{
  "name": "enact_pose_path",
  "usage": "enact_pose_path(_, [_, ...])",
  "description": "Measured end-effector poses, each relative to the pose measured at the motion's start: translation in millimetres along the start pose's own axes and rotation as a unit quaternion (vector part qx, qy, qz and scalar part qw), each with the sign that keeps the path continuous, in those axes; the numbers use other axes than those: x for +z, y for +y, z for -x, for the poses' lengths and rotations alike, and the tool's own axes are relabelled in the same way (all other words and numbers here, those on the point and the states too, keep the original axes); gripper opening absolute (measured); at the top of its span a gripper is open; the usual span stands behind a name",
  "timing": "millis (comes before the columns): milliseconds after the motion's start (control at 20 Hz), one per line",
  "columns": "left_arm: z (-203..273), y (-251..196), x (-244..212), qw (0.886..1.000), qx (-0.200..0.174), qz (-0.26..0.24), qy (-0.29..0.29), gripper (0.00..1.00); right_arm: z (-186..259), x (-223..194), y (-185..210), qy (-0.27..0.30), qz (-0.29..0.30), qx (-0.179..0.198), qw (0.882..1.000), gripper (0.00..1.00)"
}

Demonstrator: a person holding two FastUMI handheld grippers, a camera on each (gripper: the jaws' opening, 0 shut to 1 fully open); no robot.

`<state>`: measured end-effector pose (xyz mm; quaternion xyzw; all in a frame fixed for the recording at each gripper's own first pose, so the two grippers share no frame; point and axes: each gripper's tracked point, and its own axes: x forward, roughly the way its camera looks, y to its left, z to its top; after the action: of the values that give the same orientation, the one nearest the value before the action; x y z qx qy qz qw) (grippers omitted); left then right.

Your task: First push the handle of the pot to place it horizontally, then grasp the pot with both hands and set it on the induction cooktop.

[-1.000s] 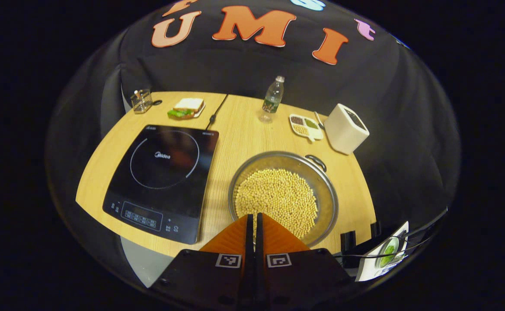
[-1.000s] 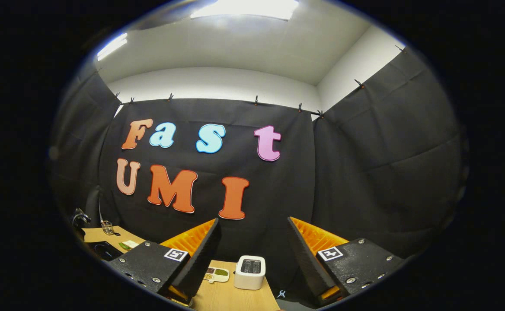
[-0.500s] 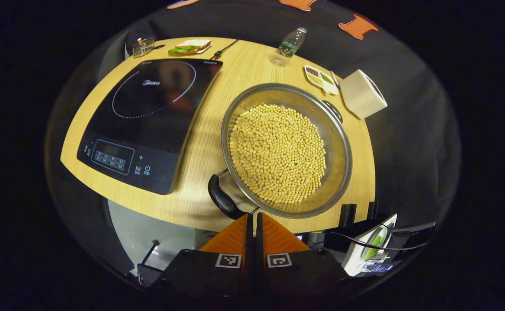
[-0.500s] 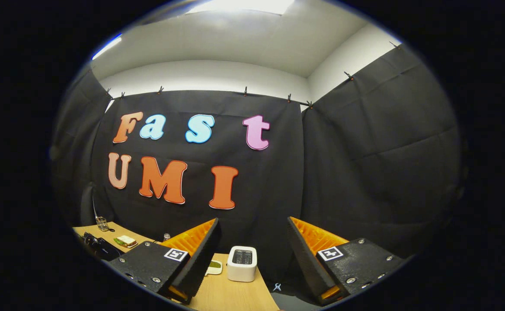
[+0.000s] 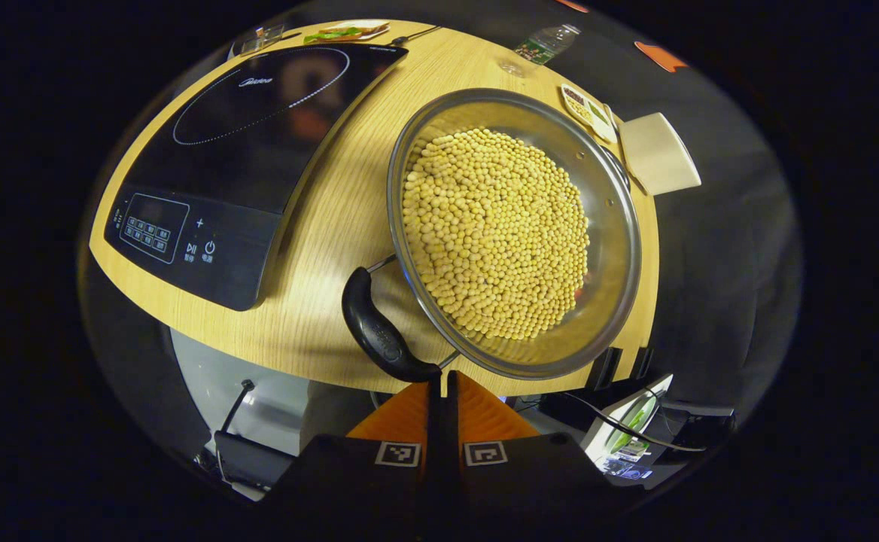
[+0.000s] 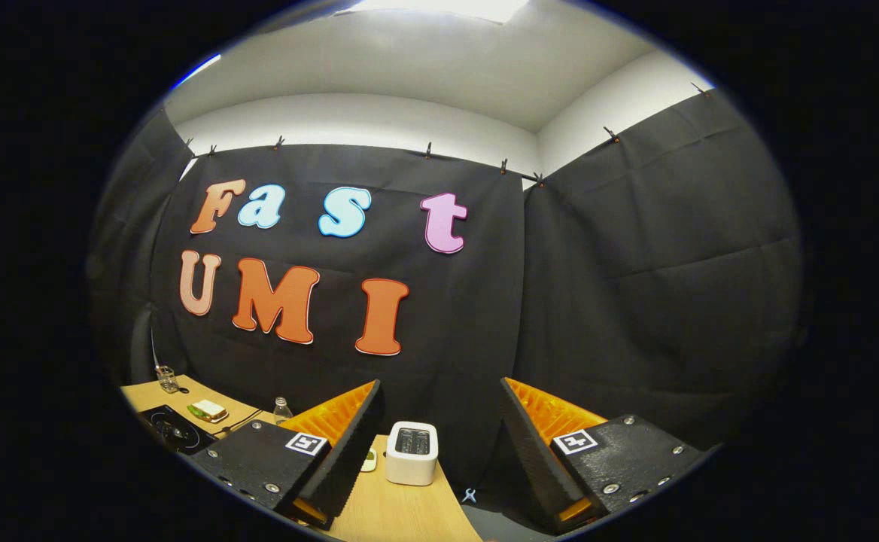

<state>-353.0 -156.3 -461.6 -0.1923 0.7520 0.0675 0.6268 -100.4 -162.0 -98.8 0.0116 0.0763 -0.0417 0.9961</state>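
A wide steel pot (image 5: 612,226) full of yellow beans sits on the wooden table (image 5: 334,218), right of the black induction cooktop (image 5: 259,135). Its near black handle (image 5: 375,331) points toward the table's front edge, and a second black handle (image 5: 618,167) shows at the far rim. My left gripper (image 5: 439,384) is shut with nothing in it, its tips just short of the near handle's end. In the right gripper view, my right gripper (image 6: 439,421) stands open and raised, facing the booth wall above the table's right end.
At the table's back are a white toaster (image 5: 658,154) (image 6: 412,452), a divided snack dish (image 5: 586,105), a water bottle (image 5: 545,41) (image 6: 281,410), a sandwich plate (image 5: 345,31) and a small glass container (image 5: 259,36). A cable runs from the cooktop. Gear lies below the front edge.
The left gripper has tilted down and dropped toward the table's front edge, so the pot and its near handle now lie close ahead. The right gripper has shifted slightly and stayed open.
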Motion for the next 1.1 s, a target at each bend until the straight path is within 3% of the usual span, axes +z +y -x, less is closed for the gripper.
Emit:
enact_pose_path(650, [0,25,51,0.993,0.09,-0.057,-0.042,0.1,17,-15,-27,0.02,-0.003,-0.056,0.998,0.94])
enact_pose_path(1100, [2,35,93,0.984,0.102,-0.11,-0.095,0.08,7,-37,16,0.052,-0.02,-0.036,0.998,0.94])
